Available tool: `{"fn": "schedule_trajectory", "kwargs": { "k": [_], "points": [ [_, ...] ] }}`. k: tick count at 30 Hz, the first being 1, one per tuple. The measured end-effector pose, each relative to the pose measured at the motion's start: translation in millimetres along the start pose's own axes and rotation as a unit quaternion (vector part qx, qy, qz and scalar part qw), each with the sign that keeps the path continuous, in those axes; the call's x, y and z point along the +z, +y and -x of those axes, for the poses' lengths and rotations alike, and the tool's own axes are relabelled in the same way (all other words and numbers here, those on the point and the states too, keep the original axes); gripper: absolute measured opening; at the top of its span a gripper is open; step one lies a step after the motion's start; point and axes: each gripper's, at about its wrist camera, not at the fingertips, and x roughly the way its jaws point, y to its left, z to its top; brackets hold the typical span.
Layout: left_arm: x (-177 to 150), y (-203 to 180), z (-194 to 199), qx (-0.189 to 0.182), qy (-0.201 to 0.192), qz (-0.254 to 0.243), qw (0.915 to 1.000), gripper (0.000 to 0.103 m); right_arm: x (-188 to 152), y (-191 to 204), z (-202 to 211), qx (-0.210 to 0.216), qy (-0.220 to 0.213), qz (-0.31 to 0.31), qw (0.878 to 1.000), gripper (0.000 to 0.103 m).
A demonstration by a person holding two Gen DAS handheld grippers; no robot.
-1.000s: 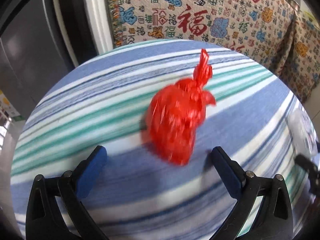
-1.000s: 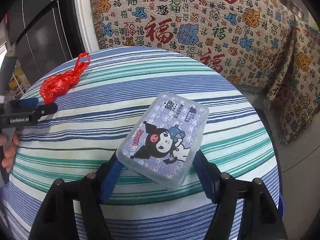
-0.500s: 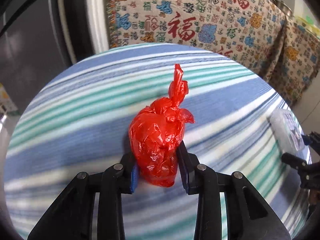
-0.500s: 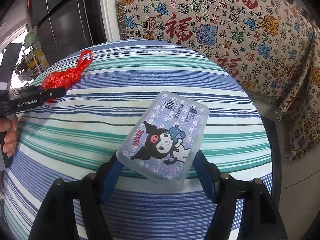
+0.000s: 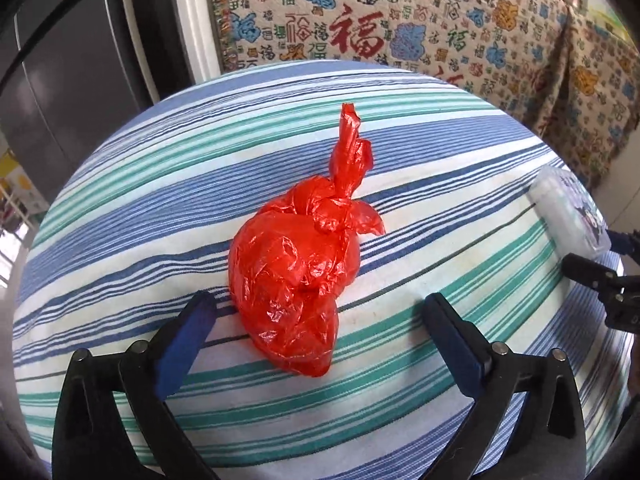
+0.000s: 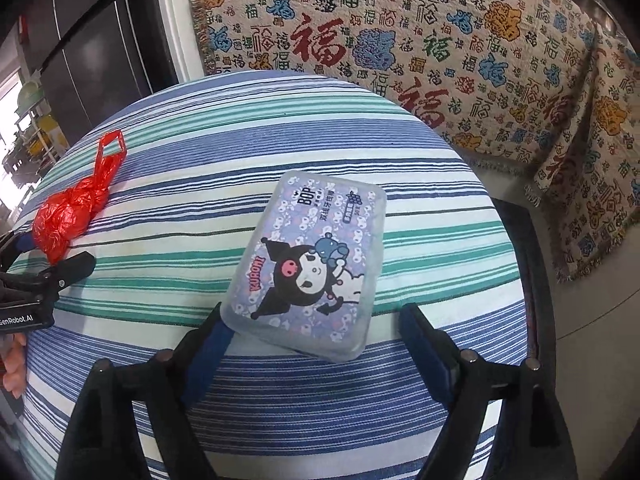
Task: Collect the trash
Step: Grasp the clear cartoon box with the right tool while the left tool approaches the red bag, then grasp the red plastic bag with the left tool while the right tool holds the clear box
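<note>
Cloth with blue, green and white stripes (image 5: 400,148) covers the round table and fills most of both views. Behind it, along the top of both views, hangs a big blanket (image 6: 440,40) with red, blue and orange signs on it. A dark fridge (image 5: 60,80) stands in the upper left.

In my left view, the red bag (image 5: 292,280) sits in the middle, tied in a knot at the top, with a thin tail that points up. It lies on the cloth. My left gripper (image 5: 320,316) is at the bottom of the frame and its jaws are opening, now very wide. The low end of the bag is between my blue pads (image 5: 188,336), but neither pad touches it.

In my right view, the red bag is small, at the middle left edge, by my other gripper. A flat pack of wipes (image 6: 308,264) with a cartoon girl on it lies in the middle of the frame, tilted. My right gripper (image 6: 312,340) is at the bottom and its jaws are opening too. The near end of the pack is between them. The left pad is right at the corner of the pack, and I cannot tell if it touches. The right pad stands clear of it.

At the lower left edge I can see a few of my fingers (image 6: 14,368).
</note>
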Motion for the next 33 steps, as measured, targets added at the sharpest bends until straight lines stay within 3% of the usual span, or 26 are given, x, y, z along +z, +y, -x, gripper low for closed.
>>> {"fn": "schedule_trajectory", "kwargs": {
  "k": [20,21,22,23,25,27,33],
  "points": [
    [-1,-1,7,0.003,0.007,-0.011,0.9999,0.102,10,10,-2,-0.013,-0.008,-0.022,1.000,0.086],
    [0,0,9,0.003,0.000,-0.013,0.9999,0.102,10,9,-2,-0.011,-0.010,-0.024,1.000,0.084],
    [1,1,13,0.001,-0.006,-0.012,0.9999,0.102,10,8,-2,-0.008,-0.009,-0.027,1.000,0.071],
    [3,3,15,-0.004,-0.011,-0.011,0.9999,0.102,11,6,-3,-0.002,-0.003,-0.030,1.000,0.066],
    [6,6,20,-0.019,-0.023,-0.009,0.9995,0.099,12,4,-3,0.001,-0.002,-0.033,0.999,0.066],
    [8,6,23,-0.025,-0.030,-0.012,0.9992,0.090,12,5,-3,0.001,-0.001,-0.029,1.000,0.066],
    [7,6,8,-0.023,-0.017,-0.007,0.9996,0.090,8,6,-7,0.005,-0.011,-0.014,1.000,0.071]
  ]
}}
